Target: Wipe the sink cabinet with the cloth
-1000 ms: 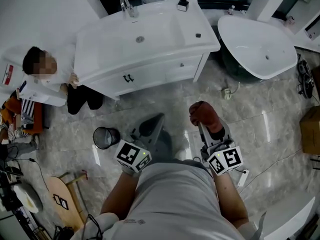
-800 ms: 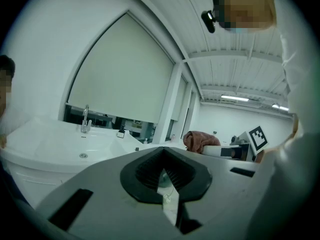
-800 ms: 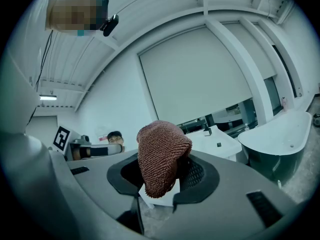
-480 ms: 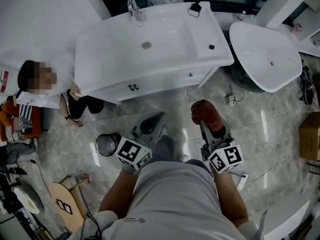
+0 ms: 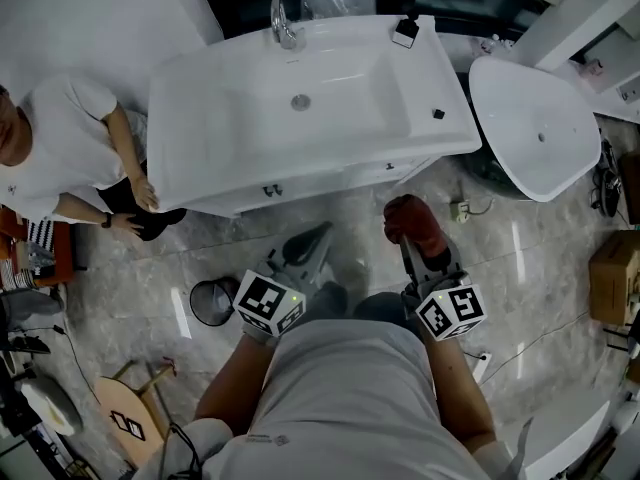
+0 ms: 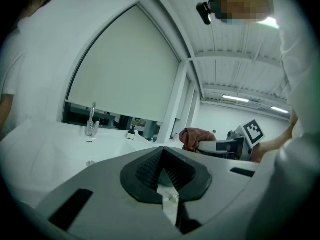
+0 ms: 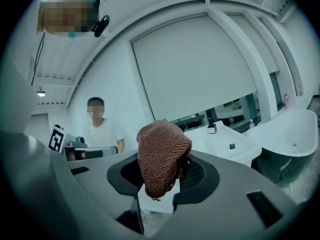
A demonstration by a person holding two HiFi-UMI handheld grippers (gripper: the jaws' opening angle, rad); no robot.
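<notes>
Now the right tool (image 7: pixel 161 180) is clamping the cloth (image 7: pixel 163 154), which is bunching up over its tips. The left tool (image 6: pixel 162 173) is pressing its jaws together on nothing. Both are hovering near the white sink cabinet (image 5: pixel 330 173), with the cloth not touching it.

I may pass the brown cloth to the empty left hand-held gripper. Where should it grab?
Probably the bunched crown of the cloth, which bulges free above the right hand-held gripper. Come in from the person's left, where the left hand-held gripper sits.
</notes>
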